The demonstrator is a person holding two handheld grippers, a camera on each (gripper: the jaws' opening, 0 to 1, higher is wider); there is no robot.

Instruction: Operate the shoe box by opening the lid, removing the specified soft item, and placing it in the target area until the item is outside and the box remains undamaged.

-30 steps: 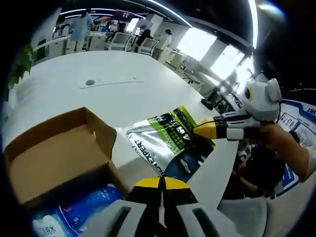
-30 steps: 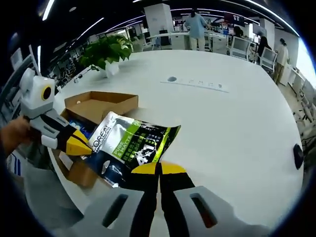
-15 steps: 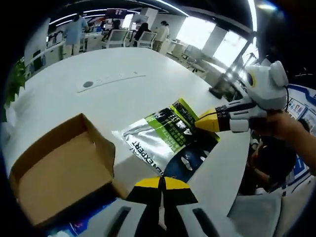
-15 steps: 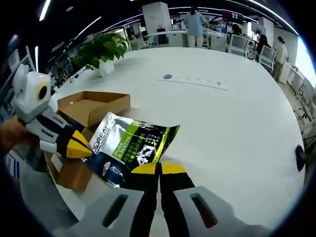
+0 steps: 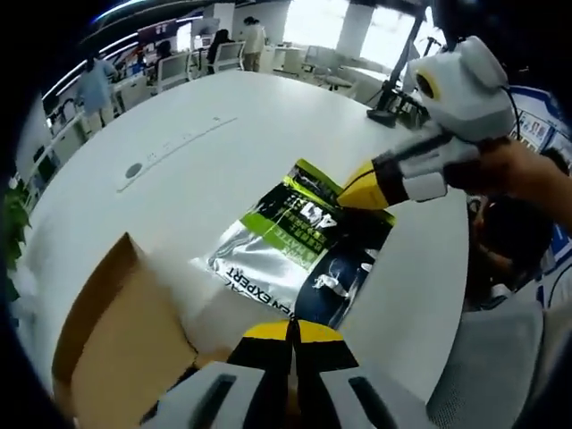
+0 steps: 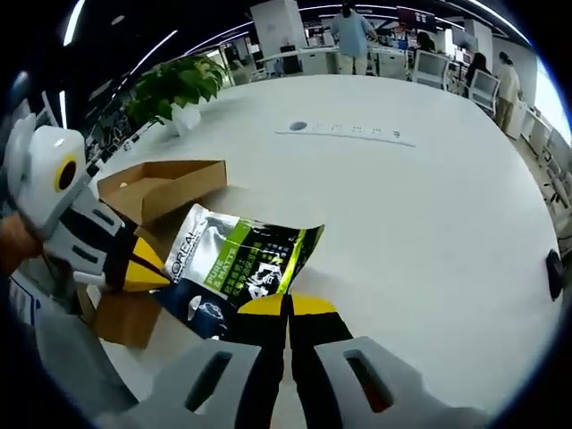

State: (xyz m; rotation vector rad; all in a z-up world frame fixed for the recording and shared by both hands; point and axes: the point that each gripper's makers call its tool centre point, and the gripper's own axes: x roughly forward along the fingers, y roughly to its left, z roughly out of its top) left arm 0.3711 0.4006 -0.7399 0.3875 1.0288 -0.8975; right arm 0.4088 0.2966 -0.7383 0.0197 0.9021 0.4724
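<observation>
In the left gripper view we see the left hand-held gripper [image 5: 292, 332] low in front, its yellow-tipped jaws pressed together on the near dark edge of the soft foil pouch [image 5: 299, 246]. The pouch lies flat on the white tabletop [image 5: 206, 170], outside the shoe box [image 5: 121, 344], whose brown cardboard flap stands open just beside it on the left of that view. At the pouch's far corner the right hand-held gripper [image 5: 357, 190] reaches in from the right, its yellow tips closed on the green edge; a person's hand [image 5: 527, 179] wraps its white body from behind, wrist angled down toward the tabletop.

In the right gripper view we find the right hand-held gripper [image 6: 288, 308] with its jaws together on the pouch [image 6: 239, 268], silver, green and dark blue, printed side up. The left hand-held gripper [image 6: 143, 268] comes in from the left, slanting down to the pouch's other end, a hand [image 6: 13, 246] partly visible behind it. The open shoe box [image 6: 152, 192] sits beyond, touching or nearly touching the pouch. Farther off stand a potted plant [image 6: 174, 85] at the tabletop's edge, a strip of sockets [image 6: 344, 131] set in its surface, and people [image 6: 350, 36] among office desks.
</observation>
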